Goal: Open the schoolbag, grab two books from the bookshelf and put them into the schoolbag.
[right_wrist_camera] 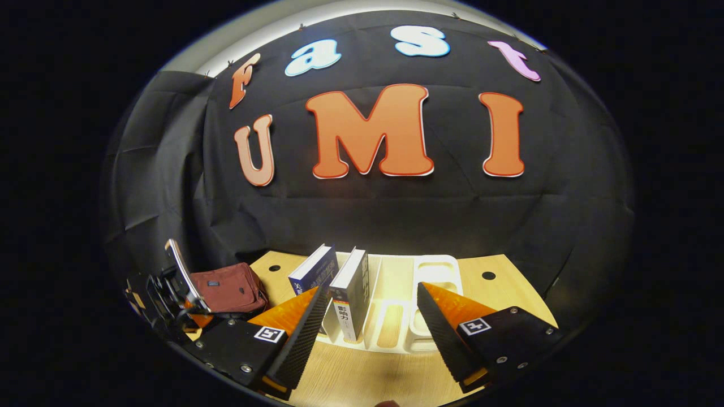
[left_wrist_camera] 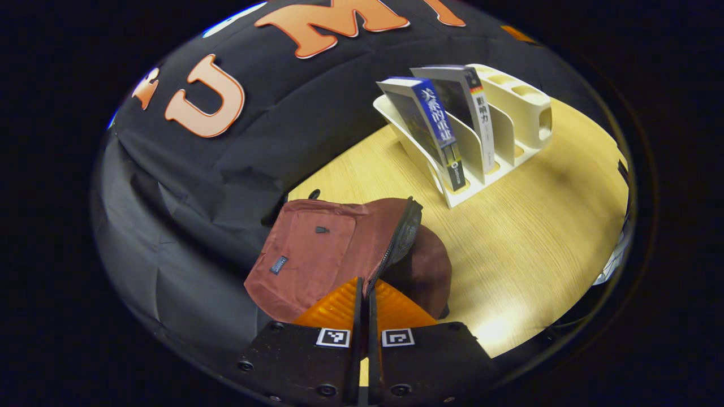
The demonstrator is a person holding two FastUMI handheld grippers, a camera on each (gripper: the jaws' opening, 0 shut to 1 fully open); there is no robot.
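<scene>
With the left gripper (left_wrist_camera: 365, 294) pinching together at the schoolbag (left_wrist_camera: 322, 249) zipper and the right gripper (right_wrist_camera: 367, 316) hanging apart before 2 books (right_wrist_camera: 350, 294) standing in the bookshelf (right_wrist_camera: 430, 268), a slipping zipper pull is risking a closed bag.
</scene>
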